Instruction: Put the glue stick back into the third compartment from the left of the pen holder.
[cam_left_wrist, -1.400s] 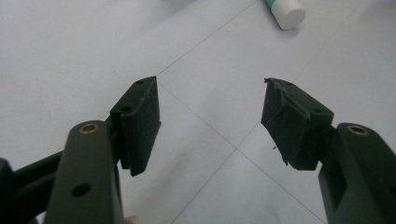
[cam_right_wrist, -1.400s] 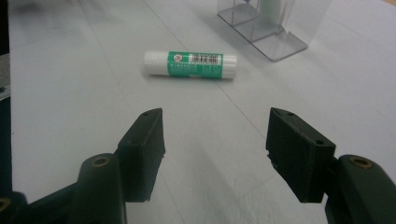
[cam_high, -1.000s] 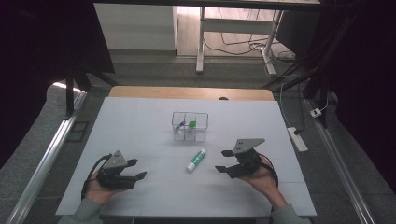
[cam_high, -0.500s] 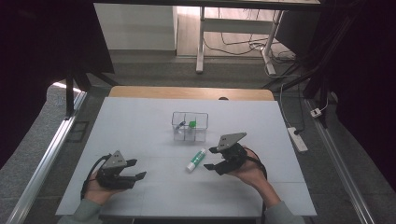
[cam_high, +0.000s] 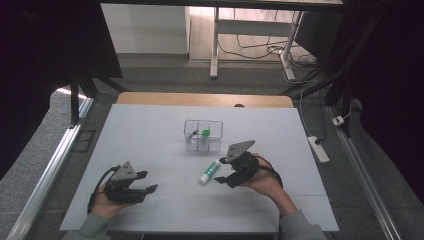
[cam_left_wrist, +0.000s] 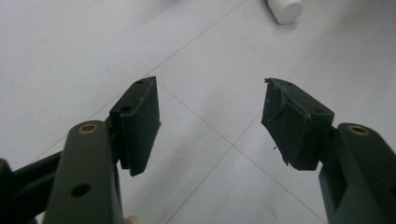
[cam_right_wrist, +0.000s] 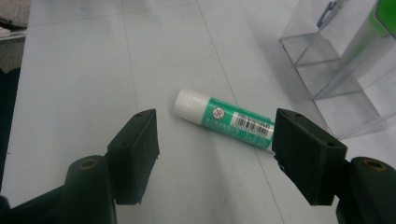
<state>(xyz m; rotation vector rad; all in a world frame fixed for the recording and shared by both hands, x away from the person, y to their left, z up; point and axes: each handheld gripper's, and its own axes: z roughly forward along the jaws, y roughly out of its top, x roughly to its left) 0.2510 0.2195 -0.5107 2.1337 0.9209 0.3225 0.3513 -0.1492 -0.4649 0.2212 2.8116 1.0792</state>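
We had the glue stick (cam_high: 210, 171) lying flat on the surface (cam_high: 150, 135), just in front of the clear organizer box (cam_high: 203, 135). That box held something green (cam_high: 206, 132) in one compartment and a small dark item (cam_high: 195, 133) in another. Our right claw (cam_right_wrist: 215, 140) had just been opening, its jaws apart around the stick without pressing it. Our left claw (cam_left_wrist: 210, 121) sat open and empty, well left of the box.

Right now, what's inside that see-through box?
The clear box holds something bright green and a small dark thing. What they are is too small to tell; reflections blur the bottom.
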